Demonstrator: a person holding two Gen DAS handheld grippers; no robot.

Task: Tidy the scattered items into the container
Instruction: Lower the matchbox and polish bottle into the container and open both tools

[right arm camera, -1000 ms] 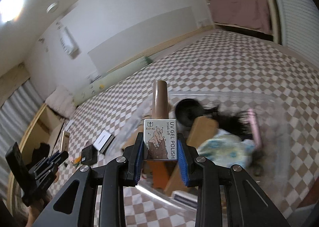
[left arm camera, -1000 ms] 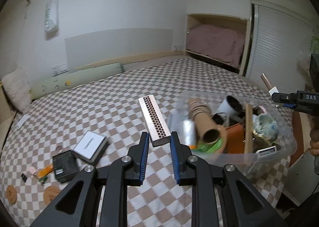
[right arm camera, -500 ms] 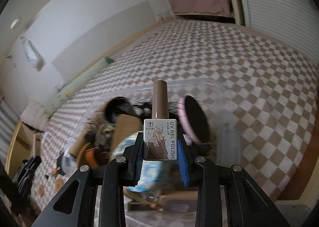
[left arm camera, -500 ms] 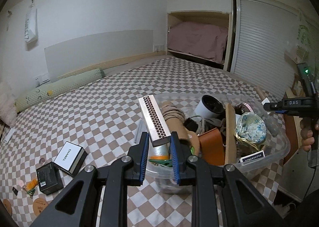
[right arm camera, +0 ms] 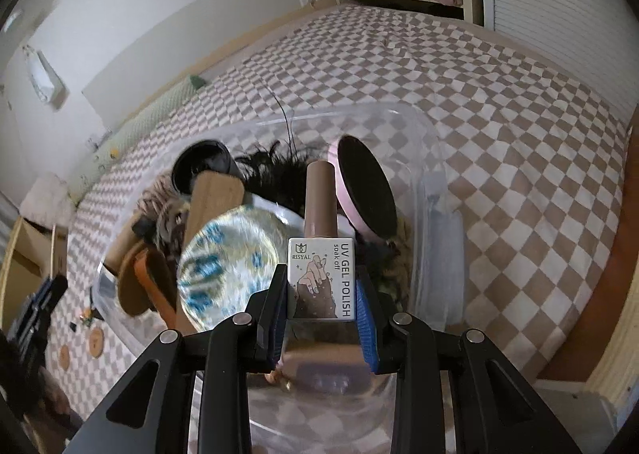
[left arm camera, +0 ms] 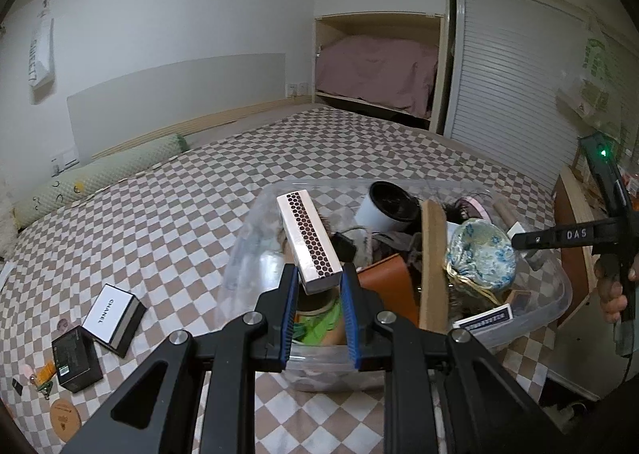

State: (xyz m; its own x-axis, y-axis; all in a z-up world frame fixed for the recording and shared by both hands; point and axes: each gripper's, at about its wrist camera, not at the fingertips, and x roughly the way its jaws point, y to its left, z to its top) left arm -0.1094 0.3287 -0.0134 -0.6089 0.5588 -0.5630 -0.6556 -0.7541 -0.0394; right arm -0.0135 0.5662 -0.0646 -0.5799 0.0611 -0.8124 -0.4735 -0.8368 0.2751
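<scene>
Between the blue pads of the left tool [left arm camera: 318,296], a long white matchbox with a black honeycomb striking strip [left arm camera: 309,240] is pinched by its near end, jaws narrowed onto it. Half a second ago the box hung at the bin's near wall; now it juts out over the contents, so the carry looks finished and only the drop seems left.

Right tool [right arm camera: 322,300]: jaws closed on a square white bottle of UV gel polish with a brown cap [right arm camera: 321,254], upright. A second ago it was approaching the bin; now it hangs right over the fill.

Below both: clear plastic storage bin [left arm camera: 557,304] on the checkered bed [left arm camera: 199,214], near the bed's right edge. Already crowded: white cup with black inside [left arm camera: 385,206], blue-and-white floral pouch [left arm camera: 481,256], orange leather piece [left arm camera: 393,290], wooden-backed brush [left arm camera: 433,258], pink round compact mirror [right arm camera: 365,194].

Strays at the bed's left edge: white box with black lettering [left arm camera: 114,312], black box [left arm camera: 76,352], round cork coasters [left arm camera: 66,418], small bits too tiny to name.

Judgement: two items about to go in, several left; the task is partway.
</scene>
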